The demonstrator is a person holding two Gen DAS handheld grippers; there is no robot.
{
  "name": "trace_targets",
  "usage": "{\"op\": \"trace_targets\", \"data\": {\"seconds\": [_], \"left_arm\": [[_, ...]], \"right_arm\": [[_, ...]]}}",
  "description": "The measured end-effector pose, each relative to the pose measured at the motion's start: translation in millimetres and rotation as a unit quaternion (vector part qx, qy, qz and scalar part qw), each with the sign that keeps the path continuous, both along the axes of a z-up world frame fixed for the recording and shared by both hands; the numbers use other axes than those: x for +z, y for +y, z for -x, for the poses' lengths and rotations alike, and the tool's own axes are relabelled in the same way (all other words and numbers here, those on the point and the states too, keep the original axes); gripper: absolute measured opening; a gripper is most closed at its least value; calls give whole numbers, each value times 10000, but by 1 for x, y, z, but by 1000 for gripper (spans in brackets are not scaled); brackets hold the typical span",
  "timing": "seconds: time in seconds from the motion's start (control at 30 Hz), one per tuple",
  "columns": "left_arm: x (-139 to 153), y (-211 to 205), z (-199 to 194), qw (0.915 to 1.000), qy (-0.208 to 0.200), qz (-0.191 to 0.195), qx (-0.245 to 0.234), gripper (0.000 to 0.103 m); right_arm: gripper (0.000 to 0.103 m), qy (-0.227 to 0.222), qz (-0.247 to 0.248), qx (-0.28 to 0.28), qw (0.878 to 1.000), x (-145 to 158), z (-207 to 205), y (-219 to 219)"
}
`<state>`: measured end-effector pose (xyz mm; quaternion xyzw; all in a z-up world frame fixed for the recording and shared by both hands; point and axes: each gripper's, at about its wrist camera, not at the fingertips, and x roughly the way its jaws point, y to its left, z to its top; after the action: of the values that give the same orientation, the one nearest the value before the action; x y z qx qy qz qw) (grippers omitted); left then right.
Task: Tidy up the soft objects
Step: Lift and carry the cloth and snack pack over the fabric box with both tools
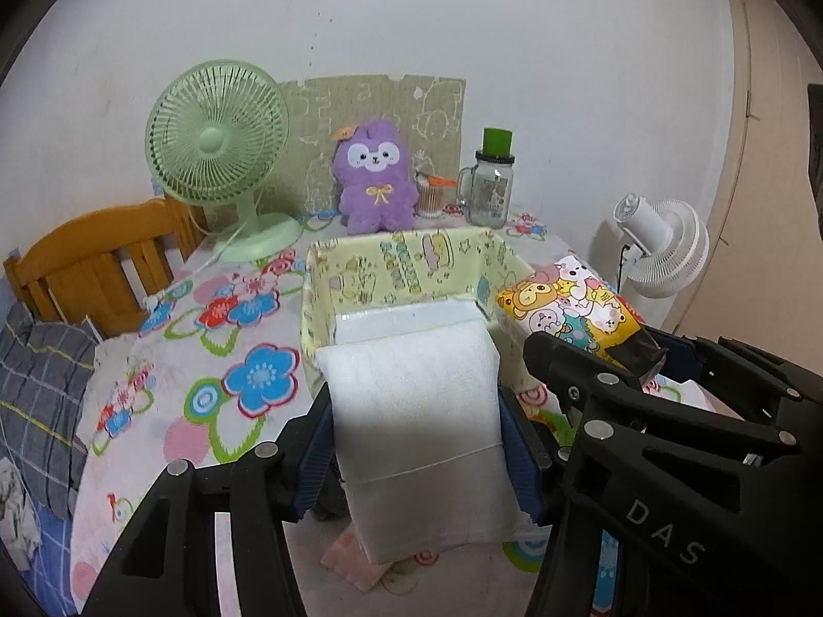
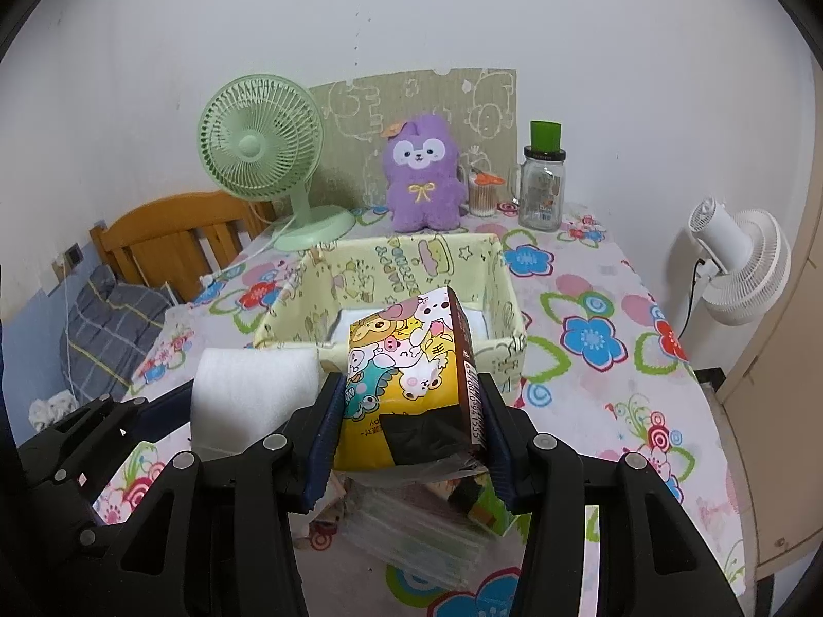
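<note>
My left gripper [image 1: 416, 427] is shut on a white soft pack [image 1: 416, 411], held above the flowered tablecloth just in front of the pale yellow fabric bin [image 1: 396, 262]. My right gripper [image 2: 409, 421] is shut on a yellow cartoon-print pack [image 2: 401, 370], lifted near the bin [image 2: 411, 267] at its front edge. In the left wrist view the cartoon pack [image 1: 571, 308] and the right gripper's black frame sit to the right. The white pack [image 2: 252, 391] appears left of it in the right wrist view. Something white lies flat inside the bin [image 1: 406, 316].
A green desk fan [image 1: 216, 154], a purple plush toy [image 1: 375, 180], a cotton-swab cup [image 1: 429, 198] and a glass jar with a green cap [image 1: 488, 185] stand along the table's back. More packs [image 2: 427, 514] lie under my right gripper. A wooden chair [image 1: 97, 262] and a white fan [image 1: 663, 247] flank the table.
</note>
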<state>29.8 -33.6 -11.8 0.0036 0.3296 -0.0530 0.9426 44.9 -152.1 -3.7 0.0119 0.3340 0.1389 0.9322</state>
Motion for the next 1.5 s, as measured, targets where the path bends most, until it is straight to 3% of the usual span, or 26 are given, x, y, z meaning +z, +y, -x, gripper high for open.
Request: {"op": "trace_targets", "data": {"seconds": [0.83, 1.5], "left_arm": [[16, 1, -57, 9999, -120, 14, -75, 61], [5, 8, -121, 9998, 150, 97, -63, 61]], "right_arm": [[53, -131, 12, -127, 9998, 18, -56, 0], [53, -21, -2, -112, 9999, 8, -118, 6]]}}
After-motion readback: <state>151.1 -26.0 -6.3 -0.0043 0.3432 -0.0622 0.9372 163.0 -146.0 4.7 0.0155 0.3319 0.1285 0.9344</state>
